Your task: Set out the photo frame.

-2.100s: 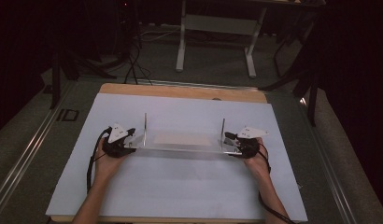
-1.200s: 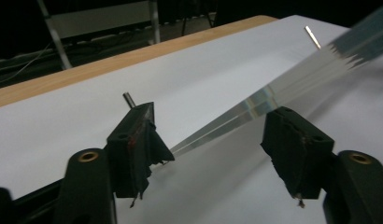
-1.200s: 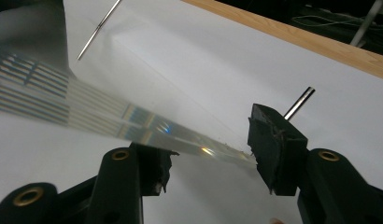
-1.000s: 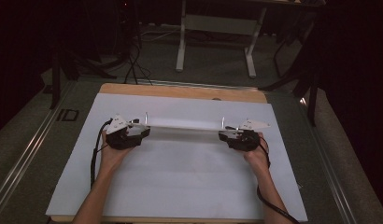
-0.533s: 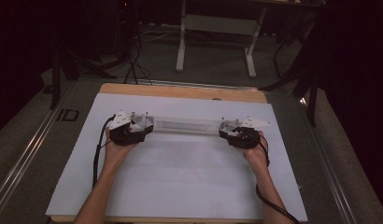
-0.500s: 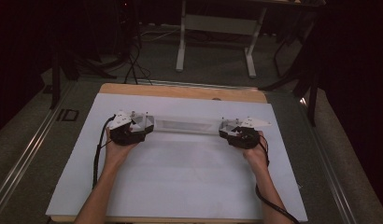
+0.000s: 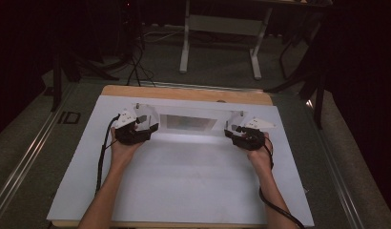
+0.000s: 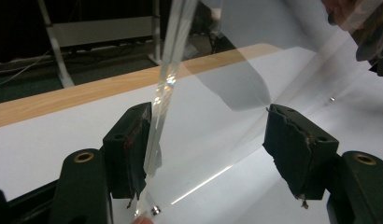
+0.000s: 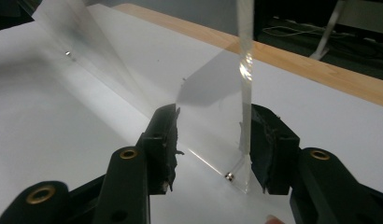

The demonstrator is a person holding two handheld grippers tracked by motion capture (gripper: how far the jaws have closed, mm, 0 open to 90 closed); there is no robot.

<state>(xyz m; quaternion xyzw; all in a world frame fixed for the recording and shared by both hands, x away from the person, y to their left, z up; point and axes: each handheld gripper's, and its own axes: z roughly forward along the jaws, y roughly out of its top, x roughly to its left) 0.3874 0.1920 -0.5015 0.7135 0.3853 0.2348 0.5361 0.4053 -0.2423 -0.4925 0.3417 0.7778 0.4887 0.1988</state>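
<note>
chg: clear acrylic stand w/ two upright end panels point(image 7: 190, 123) shifted toward far edge of white table sheet point(image 7: 184, 181) since 2 s ago | L gripper point(image 8: 206, 140) jaws wide, unclamped, panel by one pad | R gripper point(image 9: 213, 144) jaws closing round other panel, not clenched | means: reposition prob. done

Black grippers point(image 7: 136, 130) with brass-ringed screw holes, grey top plates, black cables

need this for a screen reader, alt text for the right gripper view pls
Two black jaws of the right hand-held gripper stand on either side of the upright end wall of a clear acrylic stand, with a gap at the left jaw. The stand rests on a white table with a wooden edge and dark floor beyond.
</note>
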